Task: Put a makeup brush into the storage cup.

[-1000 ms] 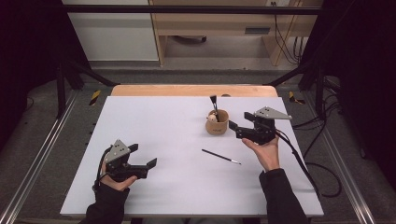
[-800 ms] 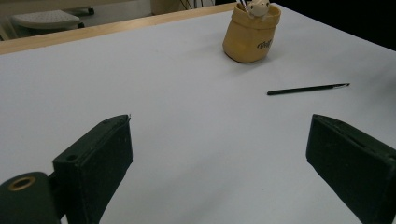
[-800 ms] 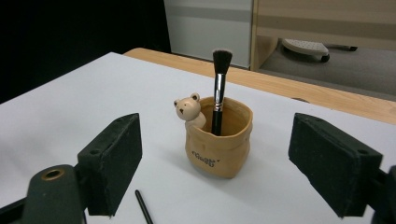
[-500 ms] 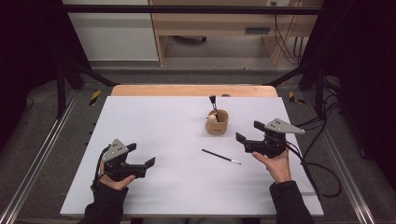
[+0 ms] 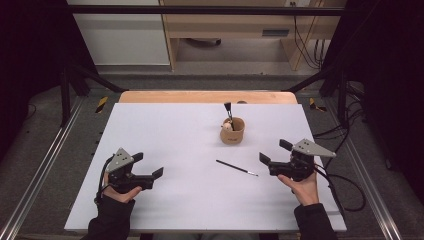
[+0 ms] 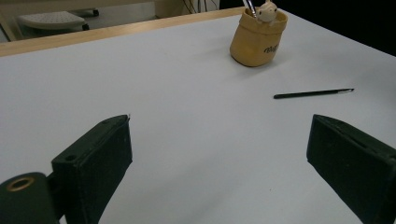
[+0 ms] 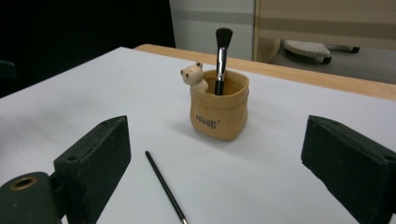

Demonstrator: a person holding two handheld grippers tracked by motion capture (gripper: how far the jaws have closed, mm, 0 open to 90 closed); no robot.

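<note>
From above, your right gripper (image 5: 272,153) sits at the right side of the white table (image 5: 165,135). Its jaws have just been opening and now stand wide, with nothing between them. The thin black brush (image 5: 237,167) lies flat just left of it, not touching. Behind the brush stands the tan pot (image 5: 232,132) with a makeup brush (image 5: 228,112) sticking up. Your left gripper (image 5: 148,165) rests at the left, well apart, jaws wide and empty.

In the left gripper view, the thin black brush (image 6: 313,93) lies on the table with nothing in the way. The tan pot (image 6: 258,37) is behind it.

In the right gripper view, the thin black brush (image 7: 164,185) lies between the jaws but farther on. The tan pot (image 7: 219,111) has a small bear (image 7: 193,75) on its rim. There is dark writing on the pot, too small to read.
</note>
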